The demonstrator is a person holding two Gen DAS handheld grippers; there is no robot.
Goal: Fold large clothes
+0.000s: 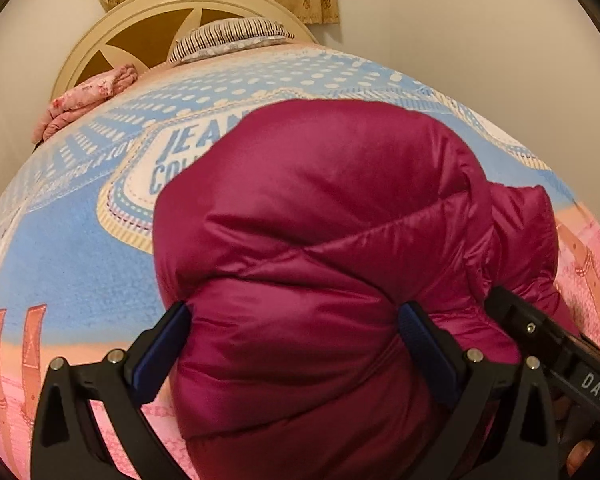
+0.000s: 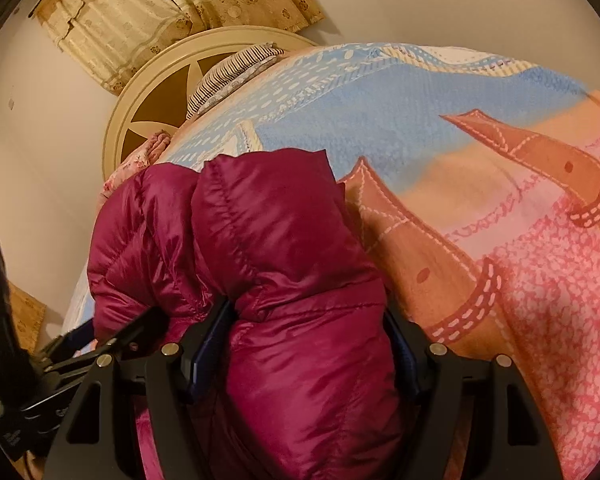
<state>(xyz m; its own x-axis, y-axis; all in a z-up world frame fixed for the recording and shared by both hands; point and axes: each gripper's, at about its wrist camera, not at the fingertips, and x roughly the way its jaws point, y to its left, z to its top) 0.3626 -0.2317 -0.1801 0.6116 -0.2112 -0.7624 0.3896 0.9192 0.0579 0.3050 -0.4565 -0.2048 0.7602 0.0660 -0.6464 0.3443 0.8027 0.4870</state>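
Note:
A magenta puffer jacket [image 1: 320, 208] lies bunched on the bed's blue and pink blanket [image 1: 80, 264]. My left gripper [image 1: 296, 344] has its blue-padded fingers [image 1: 164, 344] on either side of a thick fold of the jacket and clamps it. The right gripper shows at the right edge of the left wrist view [image 1: 556, 344]. In the right wrist view the jacket [image 2: 268, 240] fills the lower middle. My right gripper [image 2: 304, 344] is closed on another thick fold. The left gripper's body shows at the lower left of the right wrist view [image 2: 60, 364].
A round cream headboard [image 1: 100, 48] stands at the far end, with a striped pillow [image 1: 228, 36] and a folded pink floral cloth [image 1: 88, 100] by it. Beige curtains [image 2: 140, 12] hang on the wall behind. The blanket [image 2: 480, 168] stretches away to the right.

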